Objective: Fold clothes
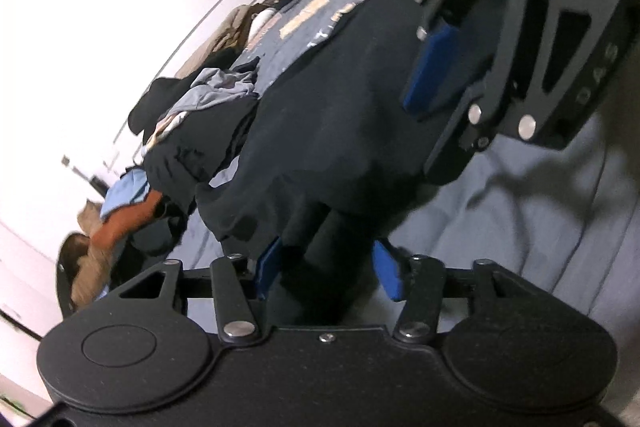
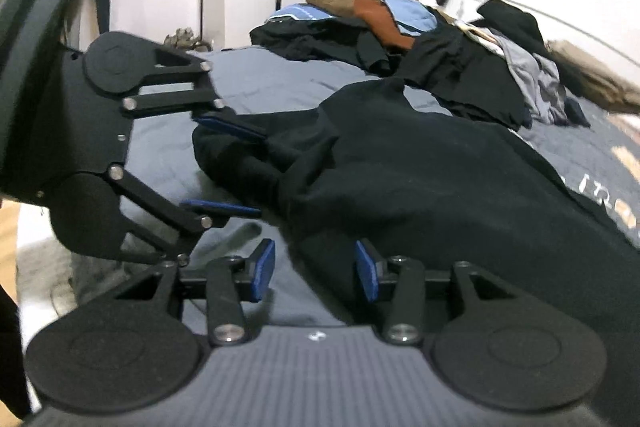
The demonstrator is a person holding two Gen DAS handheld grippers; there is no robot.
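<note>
Perhaps bare blue-grey bedspread beside black garment.

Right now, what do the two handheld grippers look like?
Both match: the left gripper and the right gripper have matte black bodies with round disc-shaped housings, black linkage bars joined by silver pins and screws, and flat blue pads on the fingers. No cables, hands or sleeves are visible; faint lettering on the right one's housing is unreadable.

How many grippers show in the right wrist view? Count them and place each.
2. The right gripper sits at the bottom edge; the left gripper comes in from the left, jaws around the black garment's bunched end.
</note>
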